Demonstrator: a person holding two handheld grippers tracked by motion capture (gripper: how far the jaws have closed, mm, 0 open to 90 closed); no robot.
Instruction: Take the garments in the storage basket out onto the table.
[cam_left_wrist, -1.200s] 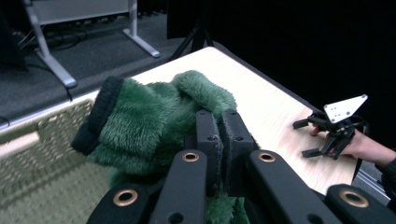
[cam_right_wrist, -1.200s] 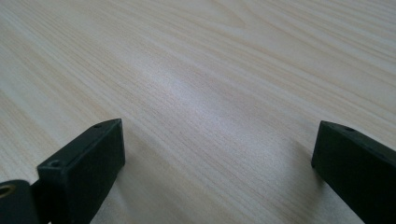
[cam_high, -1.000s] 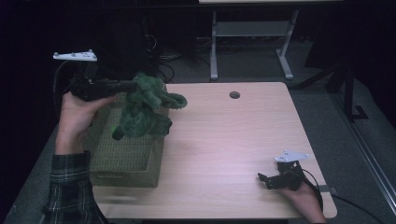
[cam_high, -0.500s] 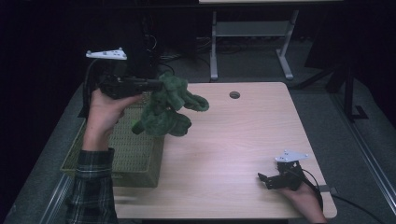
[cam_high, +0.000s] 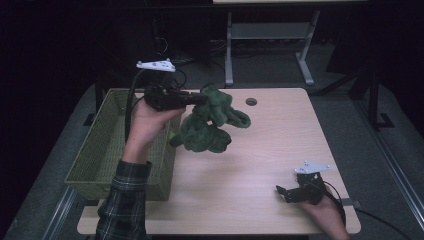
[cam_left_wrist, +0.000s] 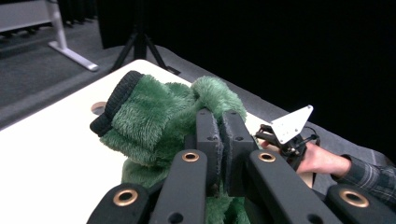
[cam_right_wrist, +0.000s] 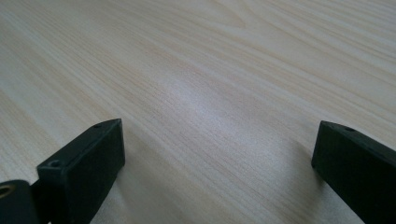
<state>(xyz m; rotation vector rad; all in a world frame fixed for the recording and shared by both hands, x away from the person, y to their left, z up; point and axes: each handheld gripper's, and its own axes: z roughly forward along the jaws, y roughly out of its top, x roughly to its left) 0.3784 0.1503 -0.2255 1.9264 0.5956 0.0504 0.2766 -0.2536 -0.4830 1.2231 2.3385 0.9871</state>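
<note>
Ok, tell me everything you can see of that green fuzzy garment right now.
The green fuzzy garment is plush, fleece-like fabric, bunched and twisted, with a dark ribbed cuff at one end. It hangs in the air above the table, just right of the green woven basket, with its lower folds drooping towards the tabletop. The left hand-held gripper is shut on its upper part, jaws pinching the fabric.

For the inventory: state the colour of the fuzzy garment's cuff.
Black ribbed cuff on a green fleece garment; left gripper view shows it best.
</note>
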